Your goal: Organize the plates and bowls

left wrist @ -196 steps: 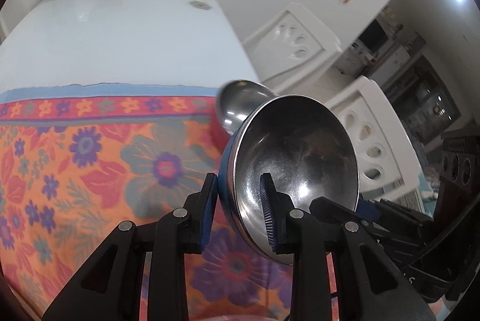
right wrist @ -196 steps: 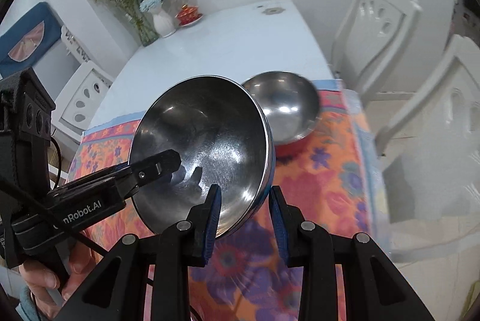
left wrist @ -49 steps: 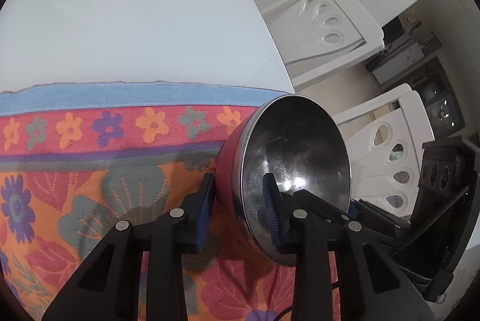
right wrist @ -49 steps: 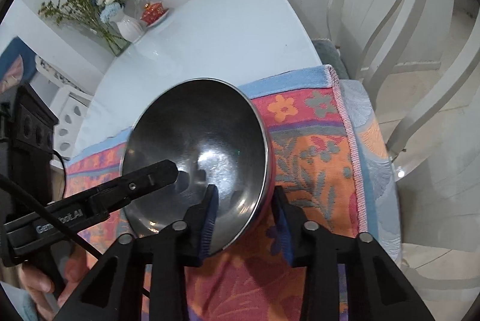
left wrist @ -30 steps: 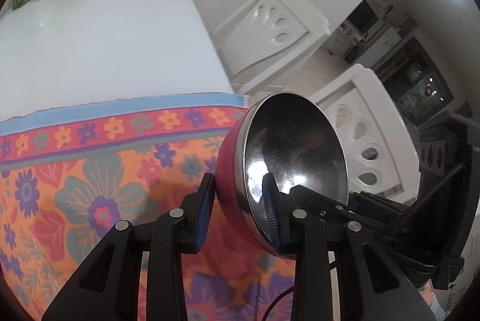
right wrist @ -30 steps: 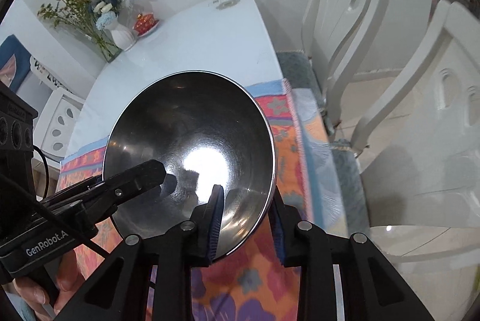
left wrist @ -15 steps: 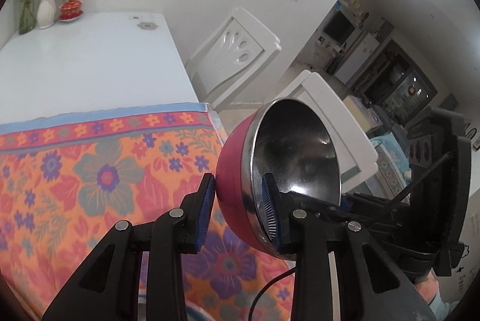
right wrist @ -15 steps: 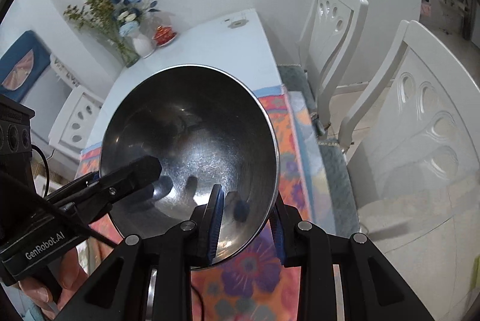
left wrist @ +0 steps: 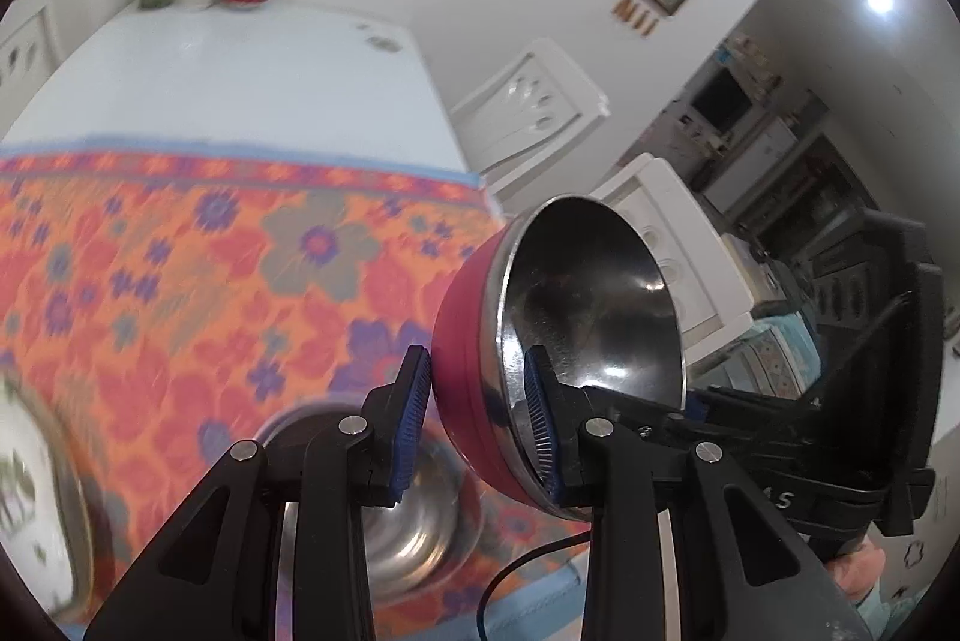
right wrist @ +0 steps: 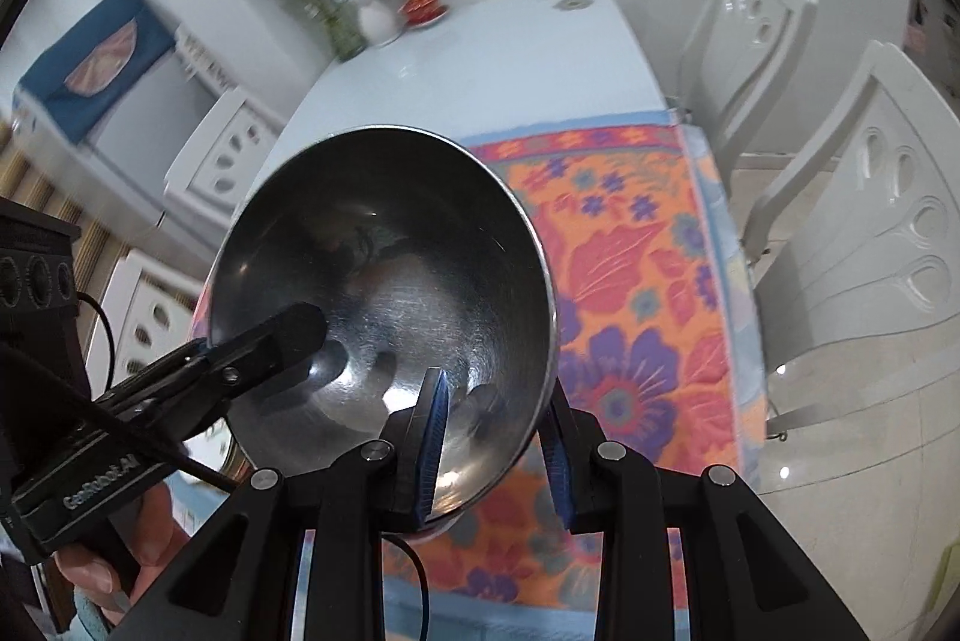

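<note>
Left wrist: the left tool point(left wrist: 477, 416) pinches the rim of a red bowl point(left wrist: 558, 341), held tilted above the floral cloth point(left wrist: 180, 269) on the worktop point(left wrist: 228, 71); a steel bowl point(left wrist: 414, 509) and a plate point(left wrist: 30, 473) lie below.
Right wrist: the right tool point(right wrist: 495, 440) pinches the same bowl's opposite rim, pads on either side.

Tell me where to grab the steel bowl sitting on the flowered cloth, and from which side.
Take the steel bowl by its rim, coming from above with one finger inside and one outside. It sits upright and open on the flowered cloth, so the thin rim is the easiest edge to pinch; its near side is hidden behind the left gripper.
</note>
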A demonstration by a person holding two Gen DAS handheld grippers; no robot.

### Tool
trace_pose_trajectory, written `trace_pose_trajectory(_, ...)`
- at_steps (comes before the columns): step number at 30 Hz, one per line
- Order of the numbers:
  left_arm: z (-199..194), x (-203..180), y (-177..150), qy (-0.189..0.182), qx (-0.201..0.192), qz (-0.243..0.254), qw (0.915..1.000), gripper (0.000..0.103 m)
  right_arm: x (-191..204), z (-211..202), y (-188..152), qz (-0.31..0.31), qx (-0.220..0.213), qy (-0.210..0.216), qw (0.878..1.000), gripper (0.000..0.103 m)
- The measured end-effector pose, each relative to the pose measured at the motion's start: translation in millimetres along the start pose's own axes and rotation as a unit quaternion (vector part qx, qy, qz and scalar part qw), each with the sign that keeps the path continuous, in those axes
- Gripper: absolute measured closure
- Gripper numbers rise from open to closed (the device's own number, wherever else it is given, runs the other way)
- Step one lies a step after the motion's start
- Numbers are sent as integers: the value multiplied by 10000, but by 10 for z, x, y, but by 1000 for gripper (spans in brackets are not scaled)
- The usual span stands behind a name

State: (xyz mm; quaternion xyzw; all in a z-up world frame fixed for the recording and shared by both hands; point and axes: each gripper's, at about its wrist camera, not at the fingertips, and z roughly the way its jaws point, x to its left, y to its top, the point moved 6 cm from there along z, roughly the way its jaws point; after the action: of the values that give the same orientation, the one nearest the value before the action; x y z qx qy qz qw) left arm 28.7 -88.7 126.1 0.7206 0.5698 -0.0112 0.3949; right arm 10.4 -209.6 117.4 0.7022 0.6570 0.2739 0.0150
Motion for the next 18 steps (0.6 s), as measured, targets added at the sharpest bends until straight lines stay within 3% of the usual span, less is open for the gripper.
trace_pose_trajectory(18,-22,525,-629,207,314,-767,9963,75,237,505,-515,-303,943,73,9951,73)
